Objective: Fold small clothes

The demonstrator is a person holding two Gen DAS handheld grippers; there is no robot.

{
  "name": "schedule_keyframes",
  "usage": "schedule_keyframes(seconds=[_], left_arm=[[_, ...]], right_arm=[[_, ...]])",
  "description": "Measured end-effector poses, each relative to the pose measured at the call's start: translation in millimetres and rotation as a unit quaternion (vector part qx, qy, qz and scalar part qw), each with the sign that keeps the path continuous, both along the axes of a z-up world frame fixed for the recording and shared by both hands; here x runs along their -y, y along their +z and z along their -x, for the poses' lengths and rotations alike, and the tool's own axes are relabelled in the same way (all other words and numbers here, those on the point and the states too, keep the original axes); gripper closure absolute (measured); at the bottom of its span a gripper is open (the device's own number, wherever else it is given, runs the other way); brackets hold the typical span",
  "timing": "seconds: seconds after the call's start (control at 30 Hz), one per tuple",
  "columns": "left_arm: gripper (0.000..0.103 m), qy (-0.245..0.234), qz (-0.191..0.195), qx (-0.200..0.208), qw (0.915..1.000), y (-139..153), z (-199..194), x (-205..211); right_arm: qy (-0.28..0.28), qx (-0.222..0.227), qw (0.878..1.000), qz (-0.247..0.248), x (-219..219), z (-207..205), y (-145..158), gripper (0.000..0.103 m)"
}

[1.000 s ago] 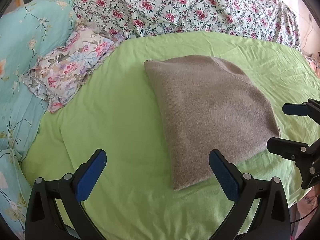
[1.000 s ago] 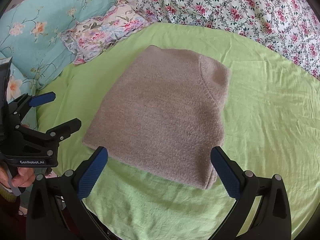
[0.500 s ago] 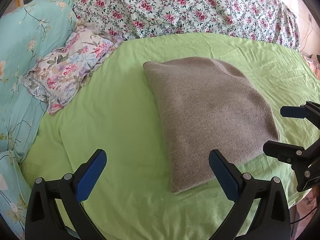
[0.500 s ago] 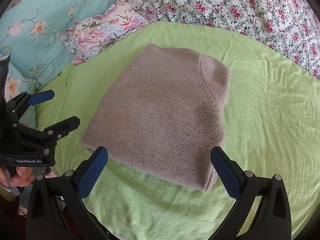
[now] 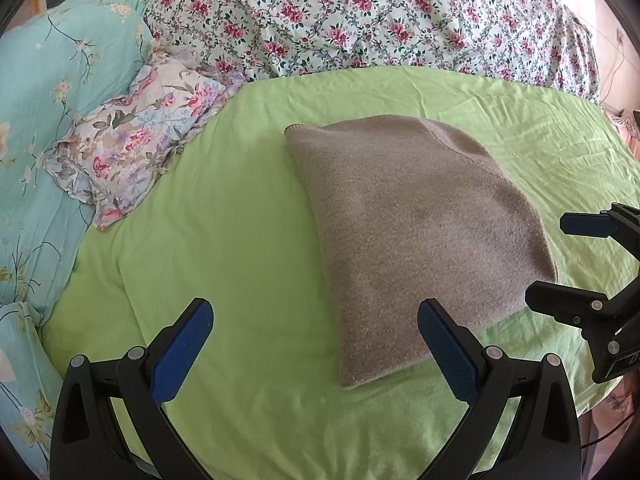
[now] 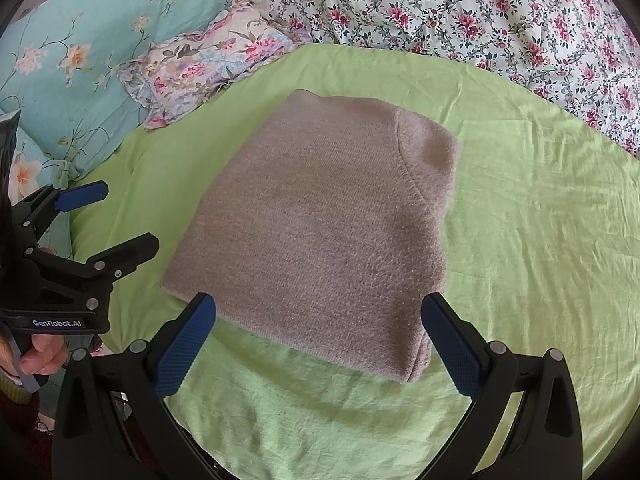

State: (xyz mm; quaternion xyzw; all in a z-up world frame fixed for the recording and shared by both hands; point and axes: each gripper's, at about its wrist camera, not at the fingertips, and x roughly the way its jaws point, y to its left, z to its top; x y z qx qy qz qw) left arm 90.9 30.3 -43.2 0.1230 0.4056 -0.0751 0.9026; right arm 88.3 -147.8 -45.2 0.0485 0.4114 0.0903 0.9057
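Observation:
A grey-brown knitted garment (image 5: 416, 232) lies folded into a flat rectangle on the green bedsheet (image 5: 224, 240); it also shows in the right wrist view (image 6: 324, 232). My left gripper (image 5: 316, 316) is open and empty, held above the sheet at the garment's near left corner; it shows at the left of the right wrist view (image 6: 116, 216). My right gripper (image 6: 320, 308) is open and empty, over the garment's near edge; it shows at the right of the left wrist view (image 5: 560, 256). Neither gripper touches the garment.
A small floral pillow (image 5: 132, 148) lies at the sheet's left edge. A turquoise flowered cover (image 5: 44, 128) lies further left. A rose-patterned quilt (image 5: 360, 16) runs along the back. The bed's near edge (image 5: 600, 392) drops off at the lower right.
Both grippers have drawn back slightly from the garment, which now sits a little further away in both views. The garment itself has not moved.

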Motion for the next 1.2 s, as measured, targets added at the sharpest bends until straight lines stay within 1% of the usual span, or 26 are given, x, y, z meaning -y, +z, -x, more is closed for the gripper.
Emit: schedule_keyframes(seconds=[0.57, 1.2], left_arm=[[0.001, 0.003, 0.002, 0.000, 1.0000, 3, -4, 2], [0.001, 0.003, 0.002, -0.002, 1.0000, 2, -10, 10]], right_arm=[[0.002, 0.009, 1.000, 0.007, 0, -8, 11, 0.001], [-0.002, 0.006, 1.000, 0.002, 6, -12, 8, 0.001]])
